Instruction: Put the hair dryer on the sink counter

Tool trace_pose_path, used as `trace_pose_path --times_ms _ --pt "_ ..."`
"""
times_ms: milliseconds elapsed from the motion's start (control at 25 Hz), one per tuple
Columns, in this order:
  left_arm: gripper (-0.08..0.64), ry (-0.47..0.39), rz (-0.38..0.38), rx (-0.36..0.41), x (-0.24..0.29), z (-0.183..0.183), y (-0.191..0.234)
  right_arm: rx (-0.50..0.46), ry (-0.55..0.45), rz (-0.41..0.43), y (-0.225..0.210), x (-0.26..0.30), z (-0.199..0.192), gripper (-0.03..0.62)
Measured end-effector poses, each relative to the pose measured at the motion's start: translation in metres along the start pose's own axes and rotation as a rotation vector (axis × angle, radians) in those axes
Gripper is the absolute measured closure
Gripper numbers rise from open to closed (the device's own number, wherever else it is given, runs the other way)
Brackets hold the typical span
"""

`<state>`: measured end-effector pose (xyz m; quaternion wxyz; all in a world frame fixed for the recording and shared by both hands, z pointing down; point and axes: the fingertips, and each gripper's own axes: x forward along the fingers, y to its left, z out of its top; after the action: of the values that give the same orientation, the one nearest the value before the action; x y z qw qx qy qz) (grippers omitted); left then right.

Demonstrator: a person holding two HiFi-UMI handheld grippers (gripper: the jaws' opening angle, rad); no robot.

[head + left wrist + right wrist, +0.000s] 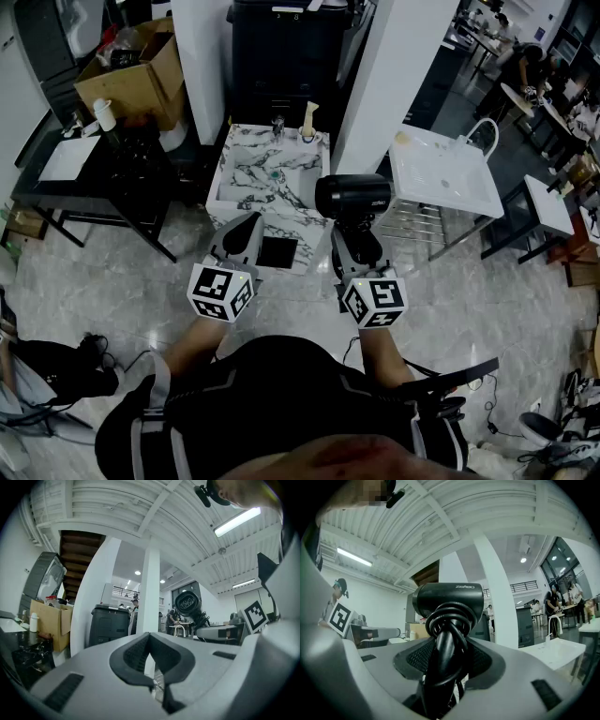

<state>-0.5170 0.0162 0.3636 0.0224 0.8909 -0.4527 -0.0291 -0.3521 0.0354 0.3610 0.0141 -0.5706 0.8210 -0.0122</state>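
Head view has the right gripper (356,246) clamped on the cord-wrapped handle of the black hair dryer (353,196), barrel up at its 12 o'clock and held in the air. At its 9 o'clock sits the left gripper (246,230), jaws together on nothing. Beyond both, at 11 o'clock from the dryer, stands the marble sink counter (234,202), dryer not yet on it.

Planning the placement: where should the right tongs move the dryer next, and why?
Probably ease it left and forward: the right tongs grip the black hair dryer by its cord-wrapped handle, and it appears beside the right edge of the white marble-patterned sink counter, not over it.
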Motion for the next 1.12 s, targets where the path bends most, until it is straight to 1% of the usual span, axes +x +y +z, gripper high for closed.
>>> trace_pose_path --times_ms 320,560,680,800,1040,1120 --pt "0.554 -0.004 -0.020 0.000 -0.003 0.000 -0.005 -0.001 -0.007 -0.013 0.000 -0.004 -0.001 0.382" --pt "0.554 -0.008 -0.022 -0.006 -0.008 0.005 0.000 -0.012 -0.008 -0.021 0.007 -0.004 0.004 0.382" --pt "0.554 -0.010 -0.034 -0.008 -0.009 0.006 -0.001 0.009 -0.022 -0.025 0.008 -0.006 0.007 0.382" --pt "0.554 -0.012 -0.049 -0.004 -0.011 0.005 -0.003 0.038 -0.042 -0.024 0.010 -0.009 0.008 0.382" --pt "0.554 -0.012 -0.102 -0.014 -0.013 0.007 -0.001 0.029 -0.061 -0.043 0.022 -0.014 0.019 0.382" --pt "0.554 -0.018 -0.126 -0.005 -0.013 0.008 -0.001 0.025 -0.061 -0.058 0.026 -0.017 0.020 0.382"
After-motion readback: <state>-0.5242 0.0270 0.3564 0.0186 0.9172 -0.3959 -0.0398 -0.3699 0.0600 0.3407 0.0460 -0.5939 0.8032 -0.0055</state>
